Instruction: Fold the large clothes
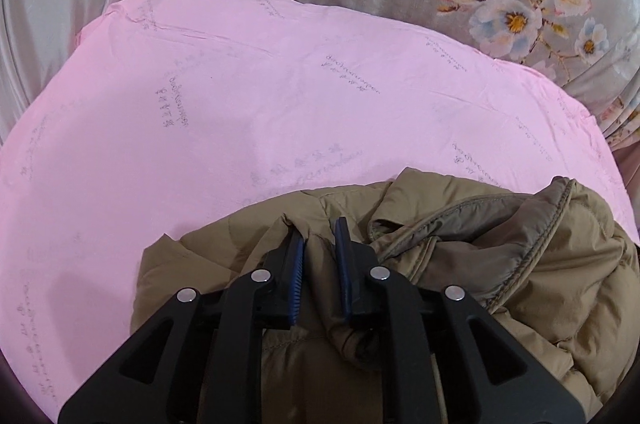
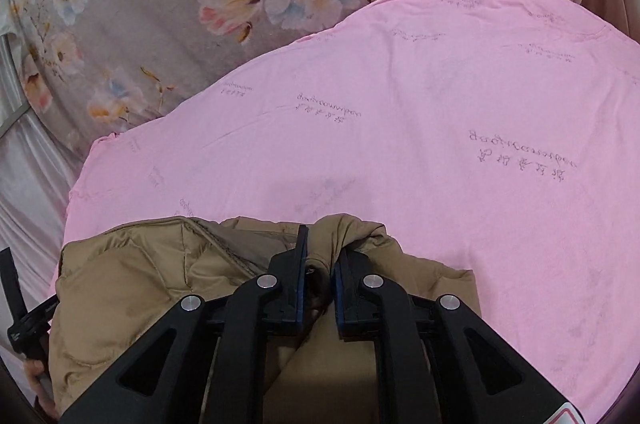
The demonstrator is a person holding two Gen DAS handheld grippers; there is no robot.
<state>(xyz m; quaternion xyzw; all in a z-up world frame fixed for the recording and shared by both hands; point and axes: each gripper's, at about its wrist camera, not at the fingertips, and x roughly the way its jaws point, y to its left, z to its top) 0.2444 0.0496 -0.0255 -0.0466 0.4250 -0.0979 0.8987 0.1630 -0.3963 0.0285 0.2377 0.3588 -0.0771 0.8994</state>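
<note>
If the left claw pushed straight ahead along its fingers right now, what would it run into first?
The tan puffer jacket: a fold is already pinched in the left claw. Beyond that fold lies the pink sheet, though depth is hard to judge.

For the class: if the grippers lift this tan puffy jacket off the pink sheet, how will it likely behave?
The tan jacket probably sags and drapes, since it lies crumpled in soft folds. Its quilted padding suggests it is light for its bulk. The smooth shell may slip, though the left gripper and right gripper both pinch fabric.
</note>
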